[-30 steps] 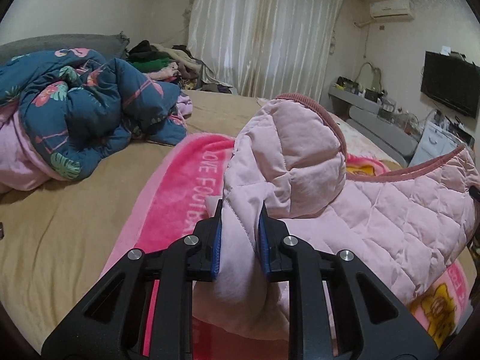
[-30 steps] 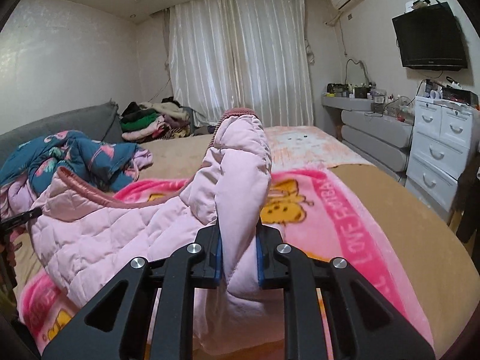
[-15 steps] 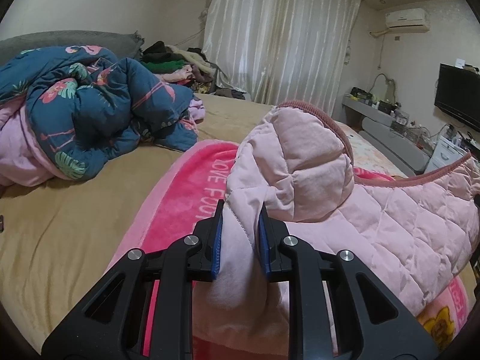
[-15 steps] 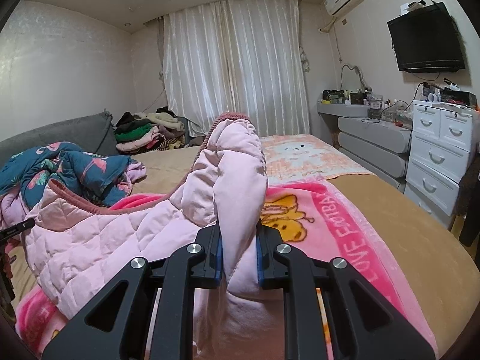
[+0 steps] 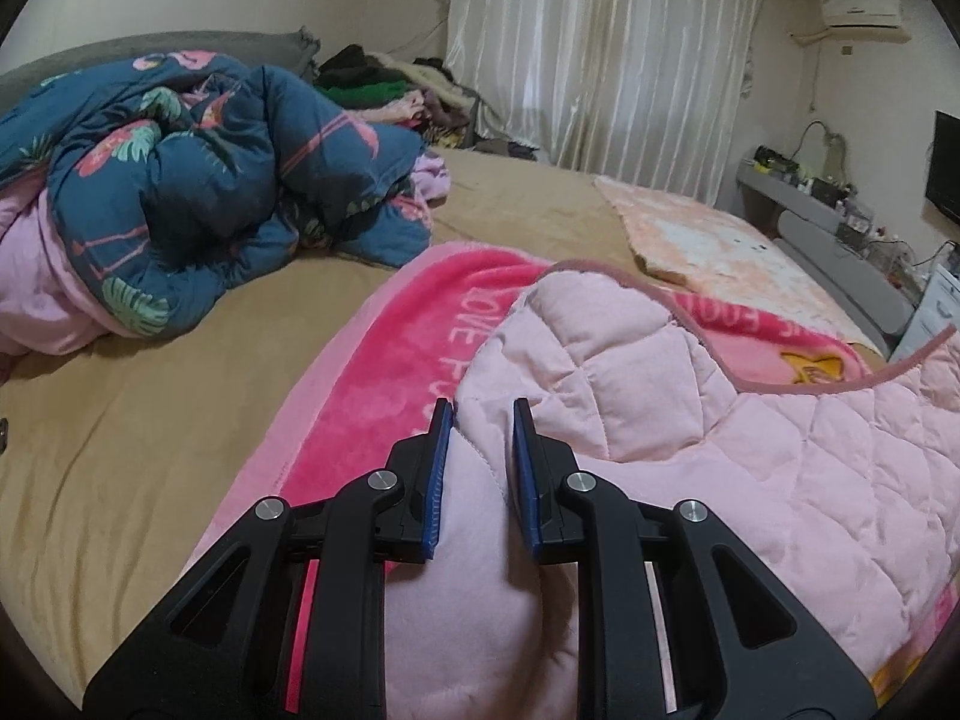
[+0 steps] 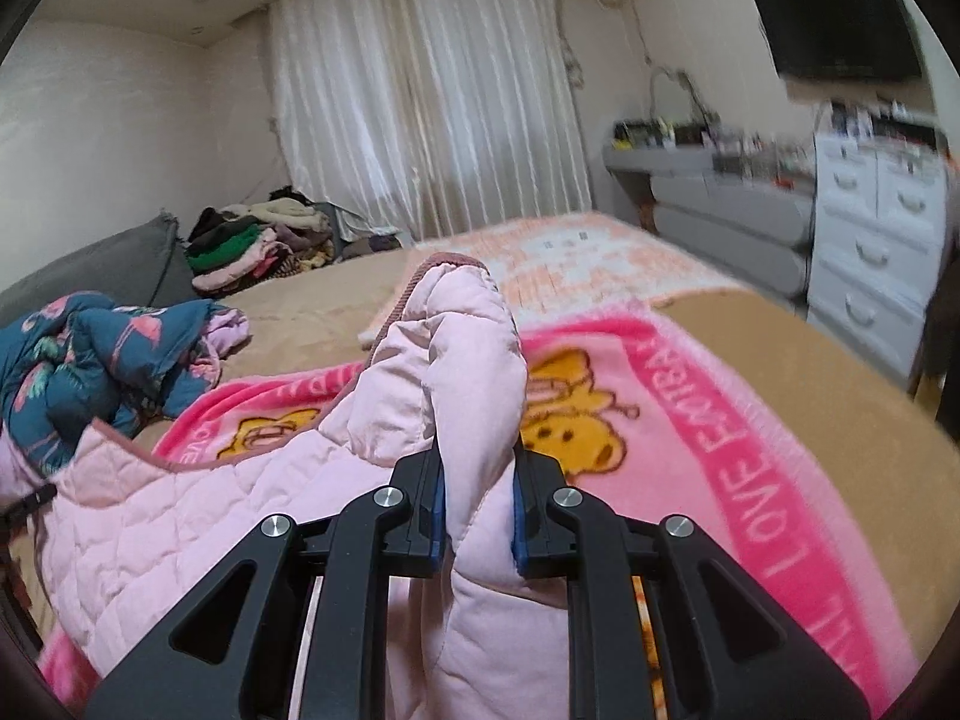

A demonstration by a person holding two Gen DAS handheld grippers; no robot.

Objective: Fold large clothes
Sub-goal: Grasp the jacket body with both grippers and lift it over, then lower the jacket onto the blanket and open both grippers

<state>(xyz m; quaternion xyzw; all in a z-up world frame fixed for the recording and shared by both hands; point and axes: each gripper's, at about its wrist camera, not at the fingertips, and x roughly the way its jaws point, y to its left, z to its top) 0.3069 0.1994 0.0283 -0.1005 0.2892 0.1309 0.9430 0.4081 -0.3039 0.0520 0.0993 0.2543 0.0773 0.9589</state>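
Note:
A pale pink quilted jacket [image 5: 750, 438] lies over a bright pink blanket [image 5: 396, 360] on the bed. My left gripper [image 5: 478, 414] is shut on a fold of the jacket at its left side. In the right wrist view my right gripper [image 6: 478, 450] is shut on another fold of the jacket [image 6: 198, 504], whose padded end [image 6: 462, 336] stands up between the fingers. The jacket's dark pink trim [image 5: 840, 381] runs between the two holds.
A blue flowered duvet [image 5: 180, 180] is bunched at the left of the tan bed [image 5: 120, 450]. A pile of clothes [image 6: 258, 246] sits by the curtain. A peach blanket [image 5: 708, 246] lies farther back. White drawers [image 6: 876, 240] and a grey shelf stand at the right.
Both grippers have gone lower and forward with the jacket still held. The raised padded fold in the left wrist view has sunk and flattened toward the blanket.

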